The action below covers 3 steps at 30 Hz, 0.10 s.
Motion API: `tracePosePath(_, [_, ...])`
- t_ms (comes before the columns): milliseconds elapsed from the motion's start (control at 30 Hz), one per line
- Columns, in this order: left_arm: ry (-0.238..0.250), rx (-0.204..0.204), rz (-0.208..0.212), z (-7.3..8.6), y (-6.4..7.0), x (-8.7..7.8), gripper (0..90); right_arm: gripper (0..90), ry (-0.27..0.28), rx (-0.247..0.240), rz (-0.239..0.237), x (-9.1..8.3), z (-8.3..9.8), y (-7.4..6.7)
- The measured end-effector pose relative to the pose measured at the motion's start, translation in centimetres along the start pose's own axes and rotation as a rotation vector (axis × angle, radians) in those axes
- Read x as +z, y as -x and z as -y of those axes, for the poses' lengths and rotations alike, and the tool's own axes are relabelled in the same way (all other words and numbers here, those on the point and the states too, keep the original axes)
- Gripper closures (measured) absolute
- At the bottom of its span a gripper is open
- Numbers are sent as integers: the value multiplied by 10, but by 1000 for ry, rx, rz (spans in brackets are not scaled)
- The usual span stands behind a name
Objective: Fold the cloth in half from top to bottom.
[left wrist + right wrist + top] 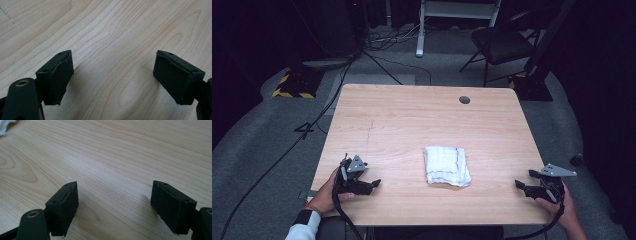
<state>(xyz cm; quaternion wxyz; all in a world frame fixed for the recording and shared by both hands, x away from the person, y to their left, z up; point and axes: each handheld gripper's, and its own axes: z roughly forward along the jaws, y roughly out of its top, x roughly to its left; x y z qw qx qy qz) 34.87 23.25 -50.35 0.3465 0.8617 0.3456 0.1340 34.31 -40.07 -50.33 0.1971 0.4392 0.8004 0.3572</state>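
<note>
A folded white towel (446,165) with a dark edge line lies on the wooden table (412,120), slightly right of the middle near the front. My left gripper (374,184) rests near the front left corner, held in a hand, pointing right toward the towel. Its jaws stand wide apart over bare wood in the left gripper view, left gripper (113,72) empty. My right gripper (518,186) sits near the front right corner, pointing left toward the towel. Over bare wood its jaws gape too, right gripper (115,200) holding nothing. A corner of the towel (5,126) shows at the upper left of that view.
A round cable hole (464,100) sits near the table's far edge. Beyond the table stand a black chair (504,45) and a white stand (422,30), with cables on the grey floor. A black-and-yellow striped base (294,85) is at far left.
</note>
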Motion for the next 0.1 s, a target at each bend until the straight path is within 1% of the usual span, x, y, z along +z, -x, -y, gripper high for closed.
tracePosePath(100, [1, 0, 1, 0, 0, 0, 168, 227, 0, -1, -1, 0, 0, 0])
